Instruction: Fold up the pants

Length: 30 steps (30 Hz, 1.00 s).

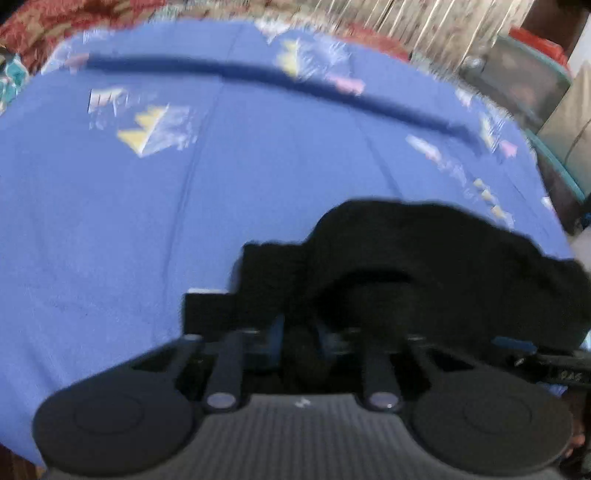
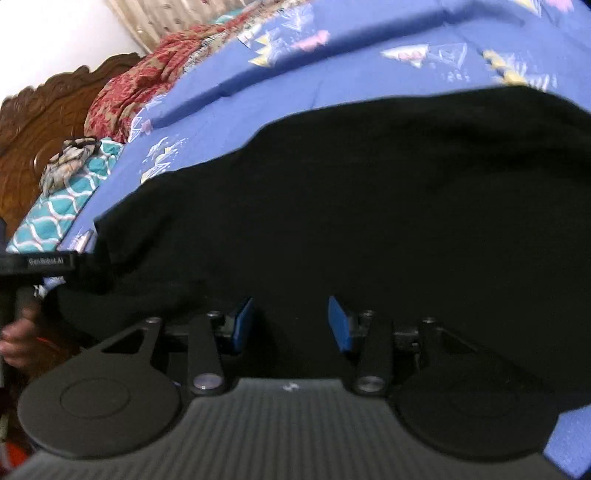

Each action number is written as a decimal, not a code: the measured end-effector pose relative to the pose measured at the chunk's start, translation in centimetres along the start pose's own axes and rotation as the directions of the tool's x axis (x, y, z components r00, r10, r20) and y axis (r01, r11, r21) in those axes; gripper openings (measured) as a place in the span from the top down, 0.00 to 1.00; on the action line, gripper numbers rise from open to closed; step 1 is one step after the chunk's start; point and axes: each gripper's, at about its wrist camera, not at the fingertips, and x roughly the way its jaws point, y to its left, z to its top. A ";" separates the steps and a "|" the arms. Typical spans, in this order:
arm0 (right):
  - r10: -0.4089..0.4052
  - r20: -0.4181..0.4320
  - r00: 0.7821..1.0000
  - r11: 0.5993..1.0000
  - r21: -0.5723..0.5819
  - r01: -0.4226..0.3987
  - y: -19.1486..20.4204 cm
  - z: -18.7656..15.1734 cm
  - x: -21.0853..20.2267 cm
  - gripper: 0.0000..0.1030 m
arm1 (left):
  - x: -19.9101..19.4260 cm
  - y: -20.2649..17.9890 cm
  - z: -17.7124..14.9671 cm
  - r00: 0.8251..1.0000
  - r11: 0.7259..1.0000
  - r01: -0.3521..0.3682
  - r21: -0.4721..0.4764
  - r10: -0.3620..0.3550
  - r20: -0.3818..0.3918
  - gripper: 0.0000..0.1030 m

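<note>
Black pants (image 2: 351,206) stretch sideways across the blue bed sheet (image 2: 332,85).
Left tool (image 1: 301,338) pinches their bunched fabric; right tool (image 2: 291,325) hovers agape above them, red quilt (image 2: 133,88) beyond.

Carved wooden headboard (image 2: 40,122) against white wall (image 2: 55,33); blue patterned bedsheet (image 1: 110,221); beige curtain (image 1: 399,18).

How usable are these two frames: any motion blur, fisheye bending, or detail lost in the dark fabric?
Left wrist view: heavy motion blur smears the bedsheet print; the left gripper seems shut on the pants. Right wrist view: sharper, but the pants are featureless black; the right gripper is open; fisheye curves the headboard.
</note>
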 end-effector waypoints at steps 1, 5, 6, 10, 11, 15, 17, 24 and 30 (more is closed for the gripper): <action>0.005 0.008 1.000 1.000 0.009 -0.005 -0.1 0.3 0.1 0.53 | -1.0 0.0 0.3 0.999 1.000 0.003 -0.018 -0.002 0.054 0.89; 0.056 0.012 0.998 0.995 0.080 -0.057 -1.7 0.4 -0.5 0.53 | -8.1 0.8 0.4 0.858 0.980 -0.144 -0.137 0.193 0.475 0.90; 0.072 0.018 0.997 0.993 0.094 -0.074 -1.9 0.1 -0.7 0.54 | -8.7 1.2 0.2 0.849 0.981 -0.122 -0.151 0.182 0.496 0.90; 0.074 0.009 0.997 0.991 0.107 -0.075 -1.4 -0.5 -0.7 0.54 | -4.6 0.6 -0.6 0.921 0.977 -0.209 -0.049 0.213 0.325 0.83; 0.072 0.005 0.997 0.993 0.095 -0.072 -1.1 -0.9 -1.1 0.54 | -3.7 1.0 -1.1 0.950 0.982 -0.189 -0.028 0.190 0.246 0.72; 0.058 -0.003 0.998 0.995 0.077 -0.058 -0.3 -0.6 -1.0 0.54 | -4.1 4.1 -2.1 0.979 0.986 -0.113 -0.125 0.132 0.156 0.47; 0.058 -0.005 0.998 0.995 0.081 -0.058 0.0 -0.4 -0.7 0.54 | -5.7 6.2 -2.4 0.981 0.974 -0.061 -0.218 0.099 0.167 0.40; 0.173 0.063 0.983 0.984 -0.050 -0.170 2.0 0.6 -5.1 0.52 | -7.5 10.3 -3.7 0.987 0.906 0.092 -0.414 -0.027 0.160 0.38; 0.374 -0.054 0.926 0.824 -0.439 -0.358 13.5 2.7 -3.5 0.26 | -7.9 10.2 -4.3 0.985 0.901 0.088 -0.425 -0.015 0.173 0.38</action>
